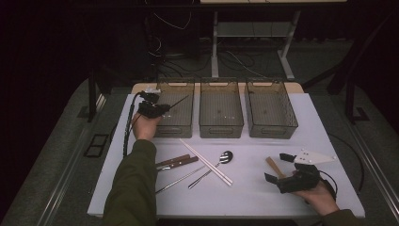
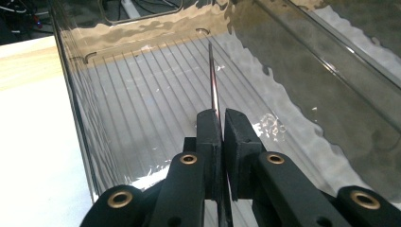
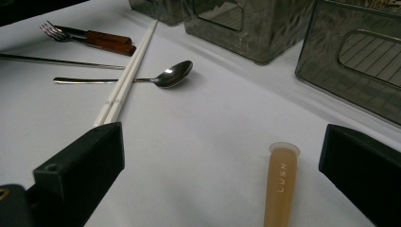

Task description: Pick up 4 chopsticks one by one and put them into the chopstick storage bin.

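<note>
My left gripper (image 1: 155,109) hangs over the near end of the left clear bin (image 1: 175,130). It is shut on a thin metal chopstick (image 1: 179,101) that points away over the bin. In the left gripper view the jaws (image 2: 221,120) pinch the chopstick (image 2: 213,80) above the bin's ribbed floor (image 2: 142,109). My right gripper (image 1: 277,167) rests open at the front right of the table. A beige handle (image 1: 273,165) marked LUSN (image 3: 281,184) lies between its wide jaws (image 3: 222,142), untouched.
Two more clear bins (image 1: 221,112) (image 1: 271,111) stand in a row at the back. White chopsticks (image 1: 207,163), a spoon (image 1: 221,160), wooden-handled cutlery (image 1: 177,162) and another metal chopstick (image 1: 181,179) lie mid-table. The white mat (image 1: 244,197) is bare in front.
</note>
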A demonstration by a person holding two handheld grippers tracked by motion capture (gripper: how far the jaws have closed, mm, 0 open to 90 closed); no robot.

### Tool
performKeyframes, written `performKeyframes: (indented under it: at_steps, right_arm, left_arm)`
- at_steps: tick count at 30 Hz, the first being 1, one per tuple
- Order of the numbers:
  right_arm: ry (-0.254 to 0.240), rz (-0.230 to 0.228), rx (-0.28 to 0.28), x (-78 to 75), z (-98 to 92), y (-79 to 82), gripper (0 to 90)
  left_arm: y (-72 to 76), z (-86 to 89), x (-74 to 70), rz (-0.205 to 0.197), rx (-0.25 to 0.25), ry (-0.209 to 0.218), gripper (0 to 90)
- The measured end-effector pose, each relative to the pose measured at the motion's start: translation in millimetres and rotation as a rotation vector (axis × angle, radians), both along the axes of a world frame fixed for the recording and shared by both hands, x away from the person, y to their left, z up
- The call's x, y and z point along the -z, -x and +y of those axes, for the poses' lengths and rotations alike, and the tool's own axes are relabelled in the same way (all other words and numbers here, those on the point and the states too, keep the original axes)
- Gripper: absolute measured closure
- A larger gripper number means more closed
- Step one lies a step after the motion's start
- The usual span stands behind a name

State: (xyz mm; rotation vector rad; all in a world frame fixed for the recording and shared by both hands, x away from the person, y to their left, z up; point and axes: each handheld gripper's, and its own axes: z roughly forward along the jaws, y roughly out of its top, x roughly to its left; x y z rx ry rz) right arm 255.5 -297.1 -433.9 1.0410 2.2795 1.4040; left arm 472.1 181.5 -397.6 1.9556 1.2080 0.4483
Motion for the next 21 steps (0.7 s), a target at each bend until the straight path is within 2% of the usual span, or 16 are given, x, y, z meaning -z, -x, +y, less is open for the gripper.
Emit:
performKeyframes:
  at_steps: [3, 5, 10, 17, 21]
  right_arm:
    - [-0.001, 0.0, 0.001, 0.0, -0.1, -0.1, 1.1]
    - [-0.001, 0.0, 0.0, -0.1, -0.1, 0.0, 1.0]
    - [-0.002, -0.001, 0.002, -0.4, -0.5, 0.4, 1.1]
    - [-0.001, -0.004, 0.004, -0.5, -0.3, 0.6, 1.1]
    - [0.002, -0.005, 0.004, -0.5, 0.0, 0.6, 1.1]
  left_arm:
    - [-0.2, 0.6, 0.1, -0.001, -0.002, 0.004, 81.4]
    - [-0.1, 0.7, -0.5, -0.01, -0.01, 0.005, 69.6]
    - [3.0, 3.5, -4.5, -0.024, -0.003, 0.025, 58.0]
    - [16.0, 5.1, -18.3, -0.053, 0.081, 0.074, 47.3]
    - [26.0, 3.1, -27.9, -0.073, 0.121, 0.086, 42.3]
